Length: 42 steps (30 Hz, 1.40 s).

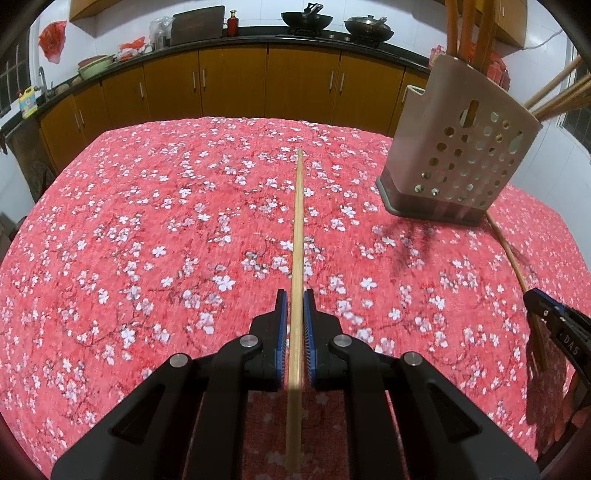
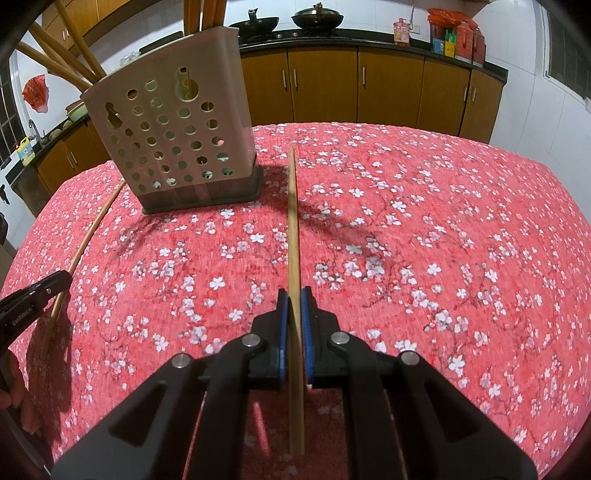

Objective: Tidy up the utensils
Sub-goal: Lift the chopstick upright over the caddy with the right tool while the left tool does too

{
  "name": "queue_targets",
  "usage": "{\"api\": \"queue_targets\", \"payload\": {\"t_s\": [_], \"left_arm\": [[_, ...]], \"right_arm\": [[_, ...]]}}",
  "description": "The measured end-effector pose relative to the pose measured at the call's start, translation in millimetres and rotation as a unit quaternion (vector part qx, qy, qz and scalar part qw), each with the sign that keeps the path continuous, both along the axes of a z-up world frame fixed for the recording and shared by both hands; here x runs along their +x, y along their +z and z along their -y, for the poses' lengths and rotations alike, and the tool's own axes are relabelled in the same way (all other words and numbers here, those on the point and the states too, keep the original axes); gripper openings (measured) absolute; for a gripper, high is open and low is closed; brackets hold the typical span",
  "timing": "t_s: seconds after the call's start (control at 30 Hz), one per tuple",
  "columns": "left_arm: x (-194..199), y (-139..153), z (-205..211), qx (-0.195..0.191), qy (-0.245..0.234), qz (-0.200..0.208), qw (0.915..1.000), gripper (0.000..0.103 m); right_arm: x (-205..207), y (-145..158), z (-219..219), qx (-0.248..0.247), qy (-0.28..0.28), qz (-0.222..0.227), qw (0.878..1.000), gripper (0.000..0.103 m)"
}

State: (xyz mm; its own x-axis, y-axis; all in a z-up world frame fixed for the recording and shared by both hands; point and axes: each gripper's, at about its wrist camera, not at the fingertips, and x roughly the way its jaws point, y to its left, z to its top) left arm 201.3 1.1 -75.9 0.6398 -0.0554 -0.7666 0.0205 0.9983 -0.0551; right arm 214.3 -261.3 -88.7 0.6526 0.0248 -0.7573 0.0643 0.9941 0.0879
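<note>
My left gripper (image 1: 295, 295) is shut on a wooden chopstick (image 1: 297, 229) that points forward over the red floral tablecloth (image 1: 147, 240). My right gripper (image 2: 294, 293) is shut on a second wooden chopstick (image 2: 293, 221), also pointing forward. A beige perforated utensil holder (image 1: 458, 147) stands at the right of the left wrist view and holds several chopsticks; it stands at the left of the right wrist view (image 2: 173, 133). Each gripper shows at the edge of the other's view: the right gripper (image 1: 554, 317) with its chopstick (image 1: 506, 251), the left gripper (image 2: 33, 295) with its chopstick (image 2: 85, 247).
Wooden kitchen cabinets (image 1: 236, 81) and a dark counter with woks (image 1: 306, 18) run behind the table. Bottles and boxes (image 2: 454, 37) stand on the counter at the right. The table's far edge (image 2: 406, 129) is close behind the holder.
</note>
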Motion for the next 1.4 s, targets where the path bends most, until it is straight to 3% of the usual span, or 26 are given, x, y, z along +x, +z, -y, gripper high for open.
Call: {"api": "queue_targets", "payload": {"t_s": [0.33, 0.53, 0.93, 1.4], "left_arm": [[-10, 0, 12, 0.034, -0.012, -0.005, 0.9993, 0.008], [-13, 21, 2, 0.008, -0.016, 0.006, 0.9998, 0.008], [-22, 89, -13, -0.039, -0.025, 0.076, 0.9960, 0.008], [-25, 123, -16, -0.054, -0.030, 0.119, 0.9909, 0.008]], "right_arm": [[-4, 3, 3, 0.006, -0.002, 0.010, 1.000, 0.008], [-20, 35, 13, 0.014, -0.010, 0.054, 0.998, 0.008], [-41, 100, 26, 0.019, -0.027, 0.148, 0.988, 0.008], [-48, 126, 27, 0.019, -0.028, 0.184, 0.982, 0.008]]}}
